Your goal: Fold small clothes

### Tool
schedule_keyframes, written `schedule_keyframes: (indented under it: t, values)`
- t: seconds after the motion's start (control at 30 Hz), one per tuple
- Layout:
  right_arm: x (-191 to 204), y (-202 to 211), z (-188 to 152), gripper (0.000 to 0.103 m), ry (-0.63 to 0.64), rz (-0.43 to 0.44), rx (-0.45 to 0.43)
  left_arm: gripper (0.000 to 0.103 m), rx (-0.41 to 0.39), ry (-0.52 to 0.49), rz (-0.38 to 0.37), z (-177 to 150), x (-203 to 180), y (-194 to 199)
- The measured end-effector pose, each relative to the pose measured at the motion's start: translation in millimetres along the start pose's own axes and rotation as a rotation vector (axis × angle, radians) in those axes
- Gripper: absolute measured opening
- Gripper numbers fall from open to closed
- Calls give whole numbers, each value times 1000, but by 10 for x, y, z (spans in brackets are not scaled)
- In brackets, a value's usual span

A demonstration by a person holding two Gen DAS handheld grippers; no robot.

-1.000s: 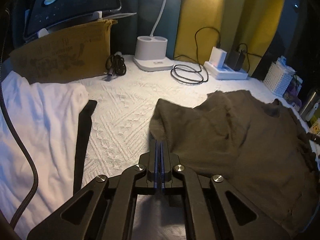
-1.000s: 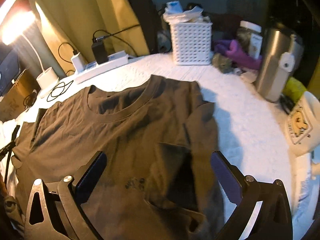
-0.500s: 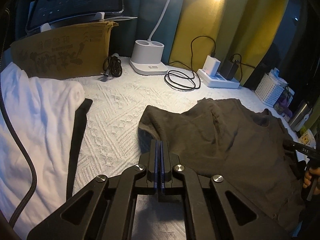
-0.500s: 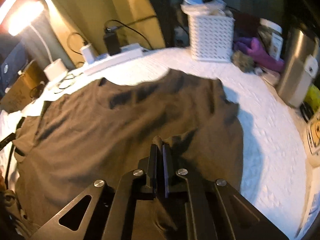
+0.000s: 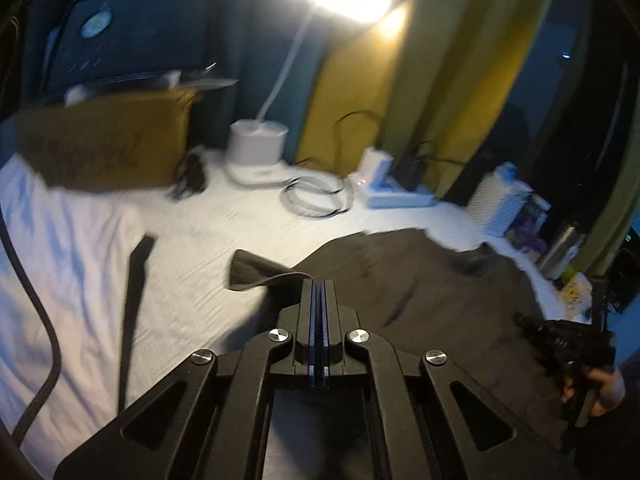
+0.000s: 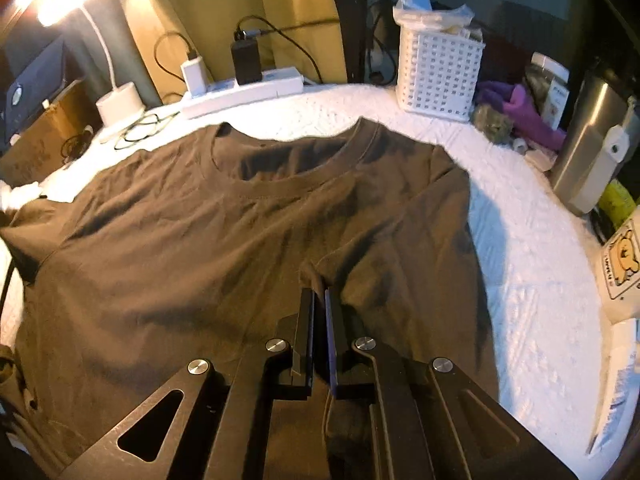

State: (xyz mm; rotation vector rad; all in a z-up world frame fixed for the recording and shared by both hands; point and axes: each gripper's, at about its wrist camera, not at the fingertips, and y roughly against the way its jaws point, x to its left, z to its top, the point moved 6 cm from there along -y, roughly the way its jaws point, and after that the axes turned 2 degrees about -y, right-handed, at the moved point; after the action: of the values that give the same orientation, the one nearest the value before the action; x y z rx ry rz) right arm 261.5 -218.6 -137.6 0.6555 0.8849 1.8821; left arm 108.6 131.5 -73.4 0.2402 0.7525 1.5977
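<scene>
Brown cotton, the T-shirt [image 6: 224,240] lies face up on the white bedspread [image 6: 528,264], with its neck hole [image 6: 288,156] turned toward the far side where the power strip [image 6: 244,92] is. It is spread mostly flat, and the cloth has soft wrinkles across the chest.

My right gripper [image 6: 319,300] has its jaws pressed together on a small raised fold of the shirt, near the side of the shirt that is close to the white basket [image 6: 438,72]. The fold stands up a little between the blue pads, so the cloth is pinched there.

My left gripper [image 5: 319,292] also has its jaws fully together. One sleeve [image 5: 256,276] of the shirt sticks out just beyond its tips, but this view is blurred and dark, and the shirt edge runs up to the tips, so I believe the cloth is pinched but I cannot see it clearly. In the same view my right hand [image 5: 596,388] is at the right edge, holding its gripper over the shirt.

White cloth [image 5: 52,264] lies at the left of the bedspread, with a dark strap [image 5: 134,312] beside it. Behind are a cardboard box [image 5: 108,144], a lamp [image 5: 260,148] that shines strongly, and a coiled cable [image 5: 316,200]. A steel bottle [image 6: 592,152] stands beyond the basket, well apart from the shirt
</scene>
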Motion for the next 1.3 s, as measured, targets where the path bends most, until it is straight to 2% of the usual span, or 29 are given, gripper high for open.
schedule_keyframes:
  t: [0.2, 0.4, 0.53, 0.67, 0.73, 0.8, 0.83, 0.87, 0.93, 1.0, 1.03, 1.07, 1.1, 1.13, 1.17, 1.23, 1.3]
  values:
    - [-174, 316, 12, 6, -24, -13, -71, 1, 36, -108, -88, 42, -619, -164]
    - [-545, 478, -80, 6, -41, -88, -101, 1, 141, -197, -145, -169, -1149, -520]
    - [-820, 410, -230, 6, -58, -137, -71, 1, 211, -238, -157, -352, -1384, -733]
    - [-1069, 210, -405, 6, -67, -199, -2, 2, 269, -222, -158, -459, -1456, -803]
    - [-1124, 196, -435, 7, -76, -201, -11, 3, 293, -204, -153, -470, -1418, -776]
    - [-1141, 193, -439, 10, -74, -206, -16, 8, 295, -190, -143, -466, -1347, -712]
    - [-1148, 189, -441, 10, -72, -210, -17, 19, 291, -182, -134, -455, -1293, -658]
    - [-1154, 188, -440, 10, -71, -210, -19, 35, 284, -172, -124, -440, -1226, -593]
    - [-1156, 193, -447, 10, -66, -213, -21, 50, 270, -147, -115, -407, -1093, -484]
    - [-1160, 197, -444, 12, -63, -224, -18, 51, 259, -126, -95, -357, -943, -388]
    - [-1169, 203, -441, 17, -58, -258, -17, 51, 246, -116, -79, -322, -858, -343]
    - [-1184, 207, -428, 41, -54, -305, -18, 53, 232, -103, -64, -284, -760, -311]
    - [-1245, 238, -441, 79, -52, -378, -20, 55, 222, -87, -48, -253, -659, -306]
    - [-1323, 254, -458, 95, -66, -424, -16, 61, 217, -69, -34, -230, -576, -323]
    - [-1376, 238, -490, 103, -94, -394, 0, 68, 216, -48, -25, -211, -496, -364]
    - [-1431, 241, -524, 103, -137, -343, 7, 72, 240, -28, -9, -207, -345, -550]
    - [-1415, 254, -522, 103, -122, -348, 7, 72, 266, -8, 22, -221, -245, -694]
